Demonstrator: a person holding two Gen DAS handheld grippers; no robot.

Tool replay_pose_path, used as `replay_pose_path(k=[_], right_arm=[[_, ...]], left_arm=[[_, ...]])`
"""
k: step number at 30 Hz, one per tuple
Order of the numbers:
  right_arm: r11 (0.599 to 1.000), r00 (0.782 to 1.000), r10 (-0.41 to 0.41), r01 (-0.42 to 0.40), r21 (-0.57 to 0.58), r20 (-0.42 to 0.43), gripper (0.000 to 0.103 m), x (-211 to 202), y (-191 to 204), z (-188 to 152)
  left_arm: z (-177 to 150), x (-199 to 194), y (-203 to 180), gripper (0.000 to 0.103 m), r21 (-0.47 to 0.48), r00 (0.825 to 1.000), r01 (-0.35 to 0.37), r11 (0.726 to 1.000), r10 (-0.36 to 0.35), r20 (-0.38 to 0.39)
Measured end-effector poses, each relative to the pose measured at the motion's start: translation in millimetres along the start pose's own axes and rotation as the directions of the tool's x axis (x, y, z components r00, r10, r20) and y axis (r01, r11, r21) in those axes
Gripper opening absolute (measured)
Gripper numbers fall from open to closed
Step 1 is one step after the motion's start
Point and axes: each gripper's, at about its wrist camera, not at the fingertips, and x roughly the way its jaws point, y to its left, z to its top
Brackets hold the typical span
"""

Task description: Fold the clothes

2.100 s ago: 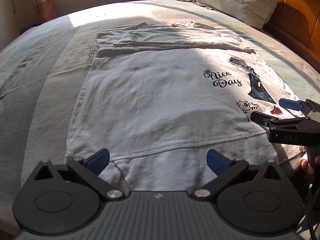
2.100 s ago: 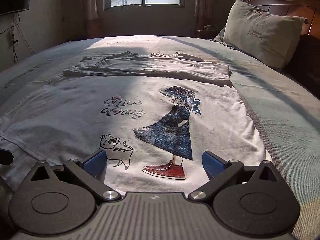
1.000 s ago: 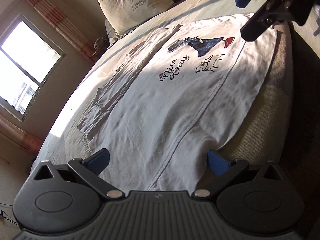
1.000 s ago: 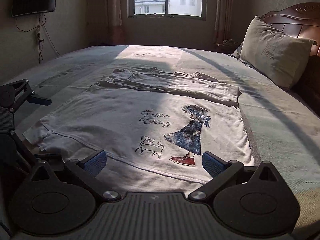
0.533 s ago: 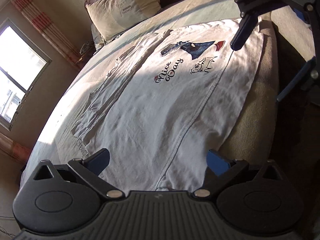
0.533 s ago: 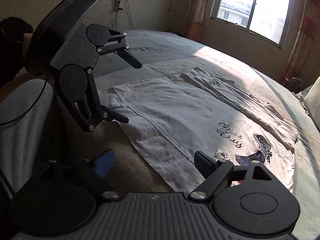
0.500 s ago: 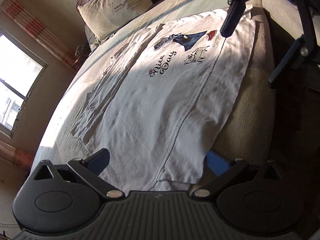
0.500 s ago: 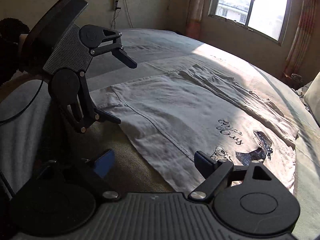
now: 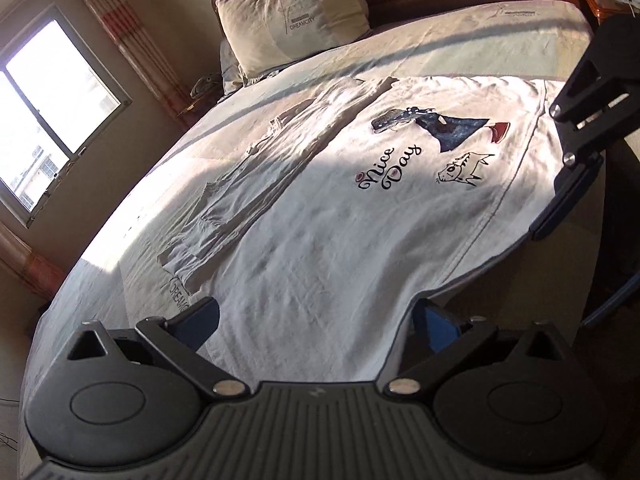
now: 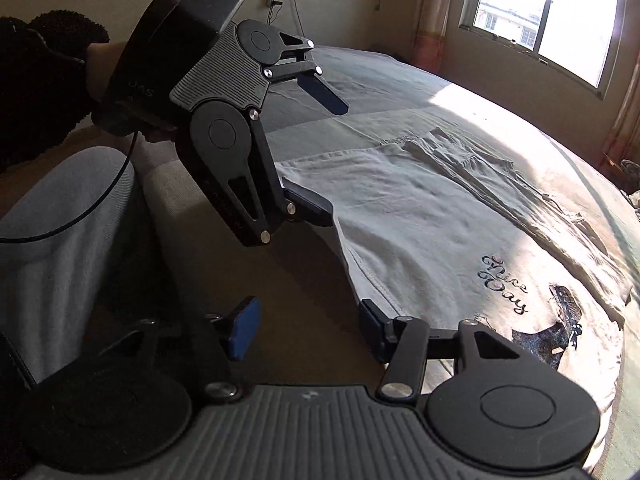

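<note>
My right claw [image 10: 306,330] is closing with only bare mattress edge between its pads, my left claw [image 9: 316,326] gapes wide around the near hem corner of the white T-shirt [image 9: 340,216], spread flat on the bed [image 9: 500,36].

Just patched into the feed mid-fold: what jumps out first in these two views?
The white T-shirt with its "Nice Day" print lies flat across the bed, top part already folded over. The left gripper stands open at the hem's near corner; the right gripper is closing at the hem farther along, nothing pinched yet. A pillow leans on the headboard.
</note>
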Motion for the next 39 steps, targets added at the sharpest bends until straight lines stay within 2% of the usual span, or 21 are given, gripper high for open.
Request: replay_pose_path(k=[1,5,9,10,11,14,17,24,26,27,28,29,31,36,39], right_arm=[[1.0,1.0,0.002,-0.003,-0.018,-0.009,0.052,5.8,2.9,2.0],[0.997,0.999,-0.016,0.012,-0.078,-0.044,0.051,27.5,12.0,6.5],[0.985,0.993,-0.104,0.095,-0.145,-0.055,0.049,36.8,16.0,2.3],[0.979,0.99,-0.127,0.115,-0.169,-0.059,0.043,39.1,16.9,1.0],[0.972,0.987,-0.146,0.131,-0.196,-0.065,0.032,42.4,17.7,0.1],[0.954,0.982,-0.178,0.157,-0.256,-0.063,0.015,50.8,22.2,2.9],[0.931,0.975,-0.216,0.187,-0.314,-0.057,0.015,62.0,28.6,7.7],[0.916,0.969,-0.242,0.216,-0.338,-0.038,0.018,65.8,37.6,11.1],[0.912,0.964,-0.263,0.236,-0.335,-0.036,0.015,67.9,39.1,12.0],[0.911,0.962,-0.27,0.243,-0.333,-0.037,0.009,68.6,39.6,12.6],[0.915,0.963,-0.267,0.239,-0.325,-0.044,0.005,68.0,39.6,13.6],[0.924,0.967,-0.247,0.219,-0.314,-0.054,0.005,65.4,39.2,14.3],[0.945,0.98,-0.182,0.152,-0.288,-0.077,0.002,57.3,37.7,14.4],[0.975,0.99,-0.086,0.059,-0.215,-0.116,0.001,44.8,32.9,13.8],[0.99,0.998,0.023,-0.031,-0.138,-0.057,0.004,16.6,26.1,18.5]], left_arm=[[-0.2,-0.5,3.3,0.103,-0.026,1.0,0.01,1.0,-0.01,0.0],[-4.5,-2.2,9.5,0.103,-0.081,1.0,0.028,0.996,-0.028,-0.001],[-10.7,-1.9,8.7,0.103,-0.082,1.0,0.012,0.997,-0.013,-0.017],[-12.0,-2.1,9.3,0.103,-0.087,1.0,0.013,0.996,-0.014,-0.017],[-12.8,-2.4,9.9,0.103,-0.091,1.0,0.012,0.996,-0.013,-0.015],[-13.3,-3.2,12.2,0.103,-0.109,1.0,0.012,0.994,-0.013,-0.009],[-15.3,-5.2,14.2,0.103,-0.131,1.0,0.02,0.991,-0.02,-0.004],[-24.3,-7.9,18.9,0.103,-0.166,1.0,0.022,0.986,-0.024,-0.01],[-25.7,-6.6,19.7,0.103,-0.175,1.0,0.019,0.984,-0.022,-0.016],[-26.3,-6.5,20.0,0.103,-0.179,1.0,0.018,0.984,-0.022,-0.017],[-27.0,-7.5,20.3,0.103,-0.18,1.0,0.022,0.983,-0.025,-0.015],[-27.6,-9.1,20.5,0.103,-0.18,1.0,0.027,0.983,-0.029,-0.012],[-28.2,-11.9,21.1,0.103,-0.177,0.999,0.035,0.984,-0.037,-0.009],[-26.0,-21.7,22.0,0.103,-0.153,0.999,0.047,0.987,-0.048,-0.005],[-21.6,-37.1,26.3,0.103,-0.152,0.996,0.08,0.985,-0.074,0.047]])
